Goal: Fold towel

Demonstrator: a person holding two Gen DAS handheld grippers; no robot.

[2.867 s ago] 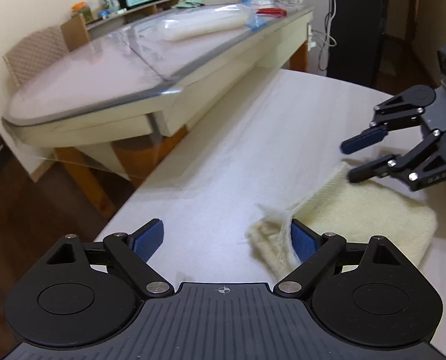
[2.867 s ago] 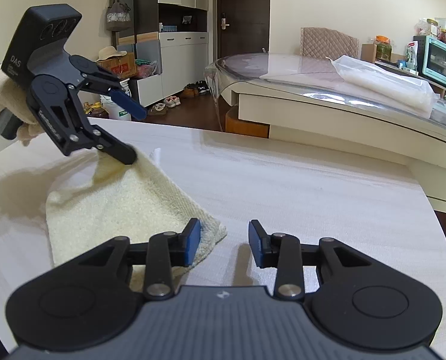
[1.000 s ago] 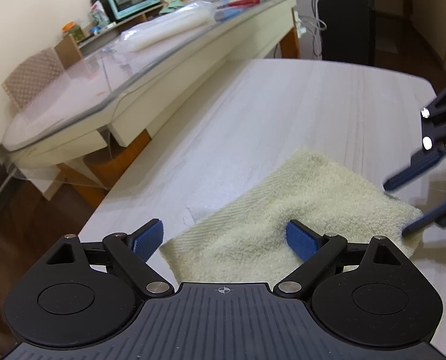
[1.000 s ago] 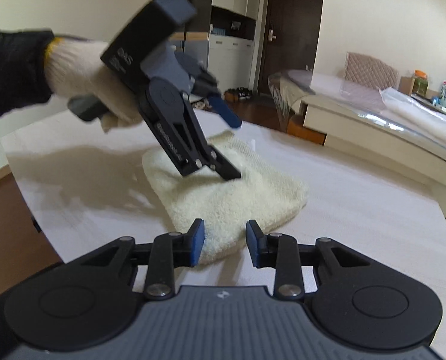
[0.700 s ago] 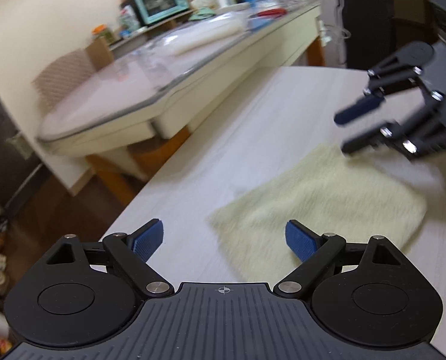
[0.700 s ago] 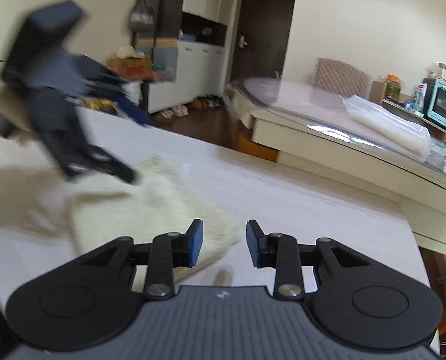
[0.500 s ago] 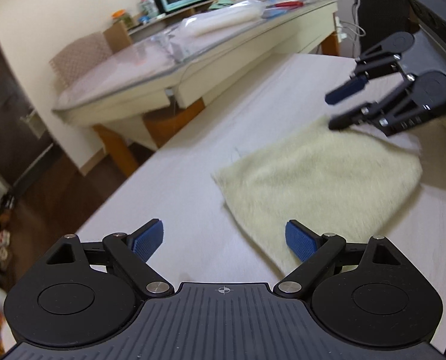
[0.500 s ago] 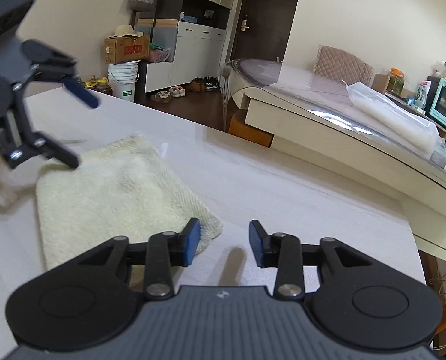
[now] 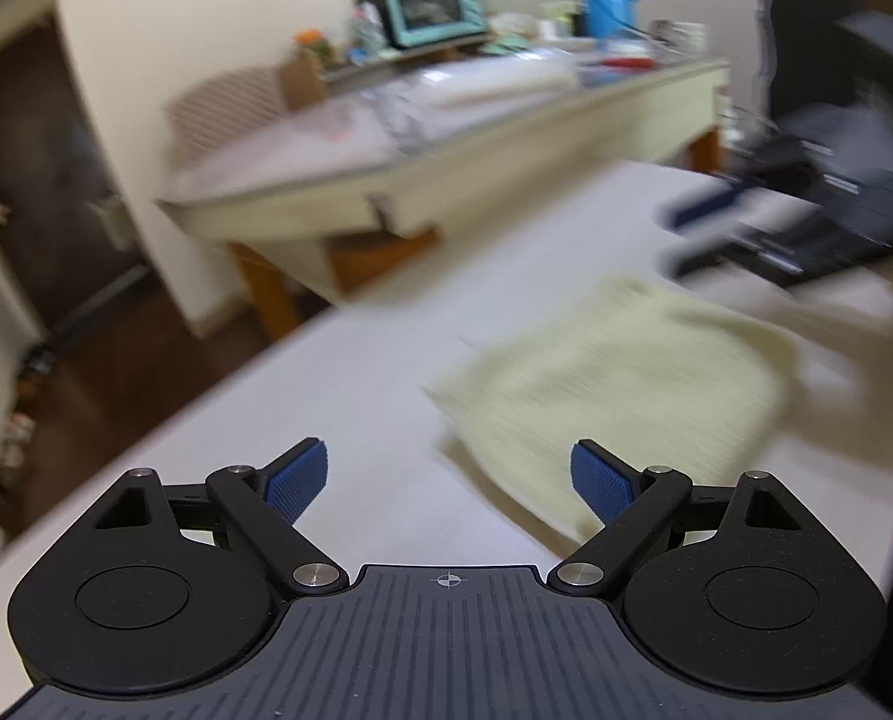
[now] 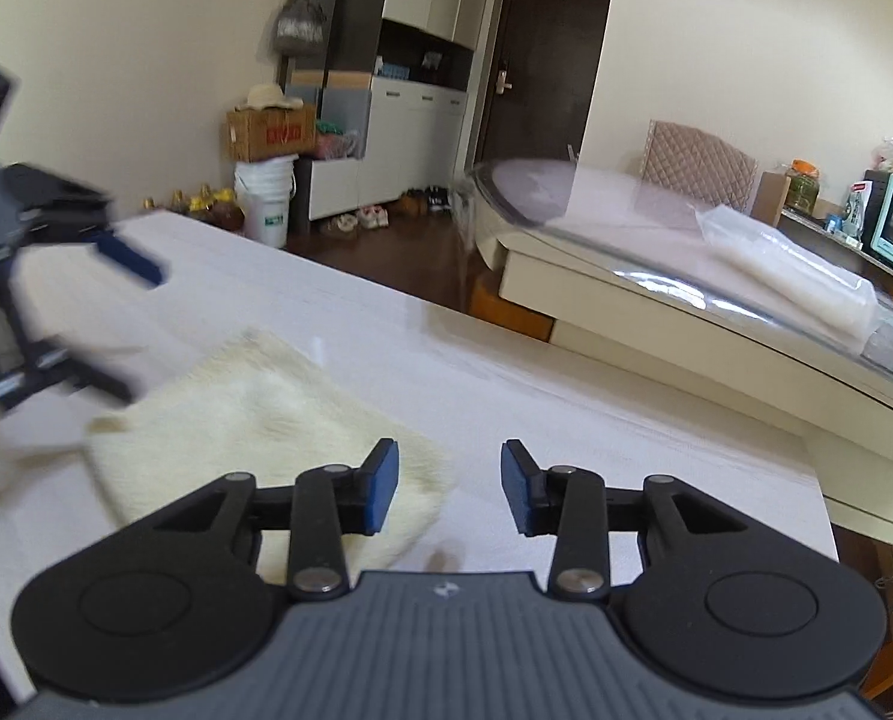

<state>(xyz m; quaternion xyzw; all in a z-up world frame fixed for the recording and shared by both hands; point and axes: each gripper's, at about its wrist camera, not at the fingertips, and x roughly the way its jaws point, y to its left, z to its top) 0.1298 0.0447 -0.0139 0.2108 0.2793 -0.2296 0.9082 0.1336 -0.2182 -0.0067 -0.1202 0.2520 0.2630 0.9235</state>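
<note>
Pale wooden surface fills mid-frame, with the folded cream towel lying flat at lower left. Right gripper and left gripper both hover with fingers spread, holding nothing.

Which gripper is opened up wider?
The left gripper: its blue pads sit far apart, while the right gripper shows a narrower gap. Neither holds the towel.

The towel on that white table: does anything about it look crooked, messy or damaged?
Nothing stands out. The towel lies flat as a folded pad on the white table, with no visible stain or tear. Both claws, left and right, are open and hold nothing. The left view is too blurred to judge the edges.
</note>
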